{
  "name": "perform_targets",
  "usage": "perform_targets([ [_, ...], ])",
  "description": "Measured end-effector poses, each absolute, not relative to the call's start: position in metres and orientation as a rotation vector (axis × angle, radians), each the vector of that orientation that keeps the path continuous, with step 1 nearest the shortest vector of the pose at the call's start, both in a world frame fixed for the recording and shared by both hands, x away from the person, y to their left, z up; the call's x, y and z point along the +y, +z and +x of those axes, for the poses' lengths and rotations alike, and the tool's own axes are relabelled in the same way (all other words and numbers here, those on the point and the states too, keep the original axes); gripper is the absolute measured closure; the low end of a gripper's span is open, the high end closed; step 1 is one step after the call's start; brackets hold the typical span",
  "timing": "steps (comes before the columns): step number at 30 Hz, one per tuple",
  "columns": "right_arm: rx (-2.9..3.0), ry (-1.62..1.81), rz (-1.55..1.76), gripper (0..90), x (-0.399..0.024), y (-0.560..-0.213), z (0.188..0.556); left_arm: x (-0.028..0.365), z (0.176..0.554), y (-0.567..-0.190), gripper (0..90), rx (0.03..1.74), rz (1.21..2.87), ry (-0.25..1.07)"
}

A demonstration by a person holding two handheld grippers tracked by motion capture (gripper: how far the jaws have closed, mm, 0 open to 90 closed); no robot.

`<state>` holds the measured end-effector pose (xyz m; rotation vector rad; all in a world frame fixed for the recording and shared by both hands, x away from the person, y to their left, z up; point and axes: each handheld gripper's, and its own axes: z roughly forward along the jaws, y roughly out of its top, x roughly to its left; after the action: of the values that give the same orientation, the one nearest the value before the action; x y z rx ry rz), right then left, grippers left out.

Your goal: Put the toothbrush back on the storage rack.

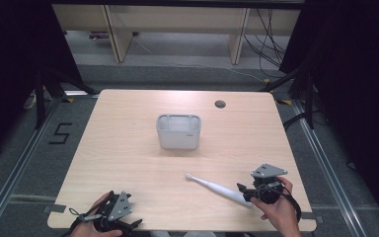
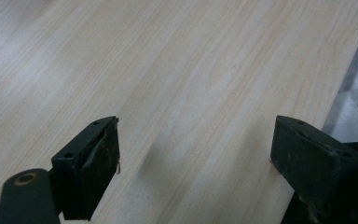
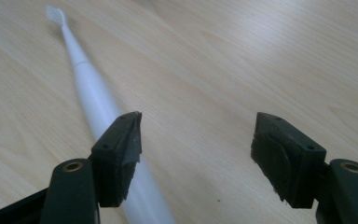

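A white electric toothbrush [image 1: 217, 187] lies flat on the wooden table [image 1: 128, 148], its brush head pointing up and left. My right gripper [image 1: 242, 191] is at the handle end, held in a hand at the table's front right. In the right gripper view the jaws [image 3: 196, 135] stand open; the toothbrush [image 3: 93, 93] runs under the left jaw, not between the pads. My left gripper [image 1: 132, 224] rests in a hand at the front left edge. In the left gripper view it [image 2: 196, 140] is open over bare wood with nothing between its jaws.
A pale grey rectangular holder [image 1: 178, 133] with compartments stands upright near the table's middle, beyond the toothbrush. A round cable hole [image 1: 220, 104] sits at the back right. The table's front edge [image 2: 349, 79] runs close to the left gripper.
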<state>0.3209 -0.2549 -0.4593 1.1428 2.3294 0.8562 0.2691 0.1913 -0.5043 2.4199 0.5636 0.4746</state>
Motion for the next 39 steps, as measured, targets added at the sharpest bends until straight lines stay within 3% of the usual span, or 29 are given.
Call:
perform_targets([
  [18,2.529,0.747,0.998,43.9,-0.215,-0.446,0.329,0.192,0.270,-0.505,15.3,0.576,2.417,0.472],
  [33,2.663,0.590,0.897,46.9,-0.187,-0.460,0.340,0.192,0.270,-0.504,15.3,0.570,2.417,0.476],
  [39,2.721,0.525,0.857,52.9,-0.180,-0.464,0.342,0.191,0.271,-0.505,15.3,0.567,2.417,0.477],
])
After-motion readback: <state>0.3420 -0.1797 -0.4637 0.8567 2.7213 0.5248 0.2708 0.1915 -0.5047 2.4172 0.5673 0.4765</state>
